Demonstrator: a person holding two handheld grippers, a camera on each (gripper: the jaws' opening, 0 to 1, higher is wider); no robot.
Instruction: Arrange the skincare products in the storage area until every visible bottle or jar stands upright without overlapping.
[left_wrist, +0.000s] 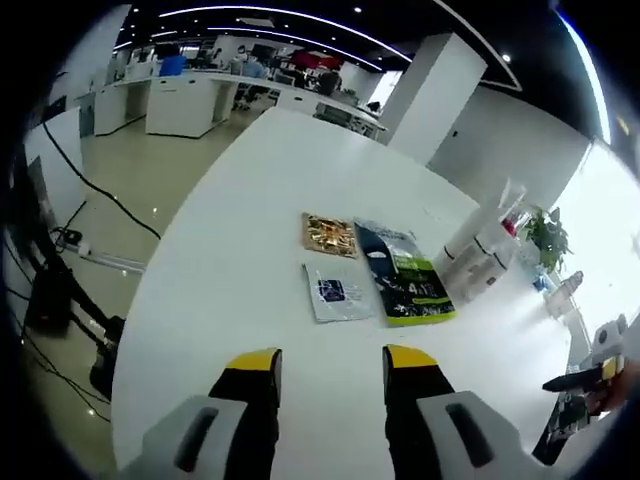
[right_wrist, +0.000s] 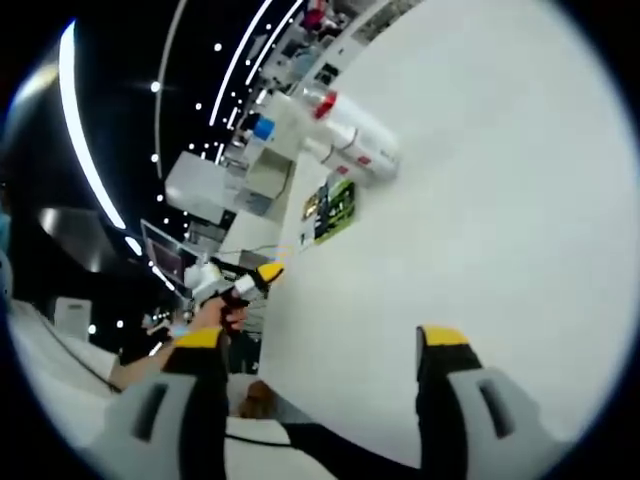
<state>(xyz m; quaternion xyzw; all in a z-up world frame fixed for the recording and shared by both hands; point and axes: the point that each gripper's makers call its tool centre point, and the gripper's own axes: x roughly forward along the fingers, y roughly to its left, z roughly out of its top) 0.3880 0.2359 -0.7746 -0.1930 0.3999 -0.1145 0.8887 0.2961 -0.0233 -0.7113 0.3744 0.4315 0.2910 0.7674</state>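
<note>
Several white skincare bottles (left_wrist: 478, 258), one with a red cap (left_wrist: 510, 228), are grouped close together at the right side of the white table (left_wrist: 240, 230). Whether they stand or lie I cannot tell. In the right gripper view the same bottles (right_wrist: 350, 140) sit far ahead. My left gripper (left_wrist: 332, 365) is open over the near table, nothing between its yellow-tipped fingers (left_wrist: 255, 362). My right gripper (right_wrist: 320, 340) is open too, hovering above bare tabletop. A hand holds the left gripper (right_wrist: 245, 283) off the table's edge, and the right gripper (left_wrist: 590, 375) enters from the right.
Three flat packets lie mid-table: a gold one (left_wrist: 330, 235), a grey one (left_wrist: 335, 292) and a green-black one (left_wrist: 405, 275), also seen as packets (right_wrist: 333, 207) near the bottles. A potted plant (left_wrist: 548, 240) stands beyond the bottles. Cables (left_wrist: 90, 185) run across the floor to the left.
</note>
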